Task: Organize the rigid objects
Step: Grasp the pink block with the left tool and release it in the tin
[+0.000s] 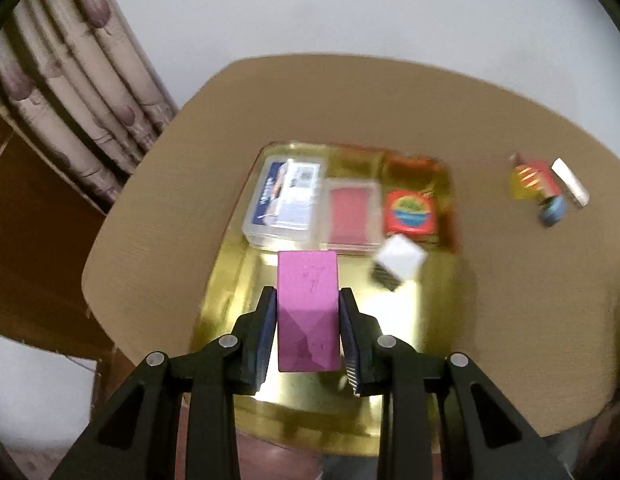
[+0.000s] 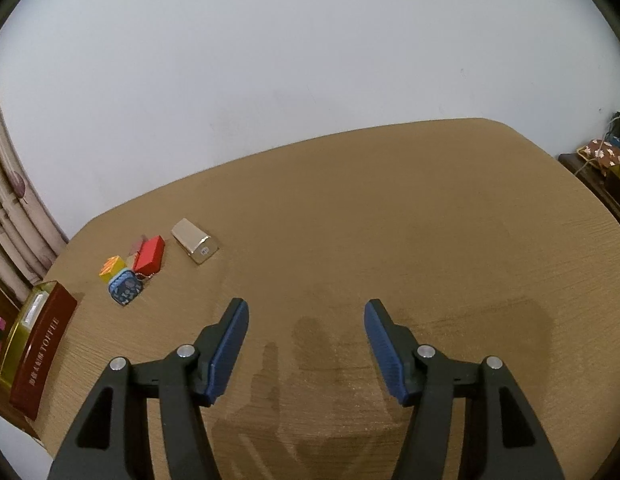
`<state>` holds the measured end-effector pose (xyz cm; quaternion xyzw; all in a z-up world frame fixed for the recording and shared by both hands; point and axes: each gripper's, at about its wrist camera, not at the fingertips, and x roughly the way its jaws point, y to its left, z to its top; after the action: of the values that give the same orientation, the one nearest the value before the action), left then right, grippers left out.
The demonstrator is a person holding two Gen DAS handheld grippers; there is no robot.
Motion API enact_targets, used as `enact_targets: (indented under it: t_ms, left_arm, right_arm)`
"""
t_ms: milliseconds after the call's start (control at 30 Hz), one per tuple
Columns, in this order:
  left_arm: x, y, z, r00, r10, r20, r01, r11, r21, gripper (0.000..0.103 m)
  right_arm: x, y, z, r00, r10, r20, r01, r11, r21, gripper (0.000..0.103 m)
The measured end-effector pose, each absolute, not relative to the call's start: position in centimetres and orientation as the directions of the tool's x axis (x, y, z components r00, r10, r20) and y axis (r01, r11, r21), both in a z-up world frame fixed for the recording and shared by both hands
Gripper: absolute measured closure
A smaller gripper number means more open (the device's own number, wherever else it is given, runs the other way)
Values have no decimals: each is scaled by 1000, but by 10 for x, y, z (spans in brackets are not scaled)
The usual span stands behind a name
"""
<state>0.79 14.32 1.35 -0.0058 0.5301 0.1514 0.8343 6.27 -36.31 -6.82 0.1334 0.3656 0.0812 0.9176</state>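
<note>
While the left gripper (image 1: 308, 322) is clamped on the pink block (image 1: 307, 312), gold tray (image 1: 225, 292) lies directly below the jaws; lower squarely into bare floor short of the card boxes (frame blurred). Right view: right gripper (image 2: 306, 350), jaws apart, empty; loose boxes (image 2: 149, 260) wait ahead-left on the desk (image 2: 430, 240).

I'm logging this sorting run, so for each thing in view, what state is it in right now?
left gripper: shut on the pink block, above the tin
pink block: held, not yet set down
gold tin: open, partly filled
two clear card cases: closed, flat in the tin
white cube: in the tin, tilted
right gripper: open, holding nothing
gold box: lying on the table
red box: on the table, outside the tin
</note>
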Motion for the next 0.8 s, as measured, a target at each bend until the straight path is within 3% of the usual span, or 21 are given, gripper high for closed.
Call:
enact_targets:
  t_ms: [233,533,667,733,800]
  left_arm:
    - [22,172,-16,368,205,-907,-219,967,130,76]
    - [26,179,-35,334,244,-910,-214,960,179,75]
    - [22,173,-31,353,322,-878,-216,942,258,66]
    - [15,167,-21,388,316,-866,-212,945,250,54]
    - [7,162,-10,423,315,-850,-219,945,241,48]
  right_arm:
    - [70,-356,-74,694,224,-684,-43,962,271,41]
    - [75,-352,-80,673,215,-708,-43,967,253,41]
    - [76,-351,-81,668,216,-712,-46,967,250,41]
    - [76,-351,-81,668,216,-712,-46,967,250,41]
    - [76,-351,-81,668,216,-712,-46,967,250,41]
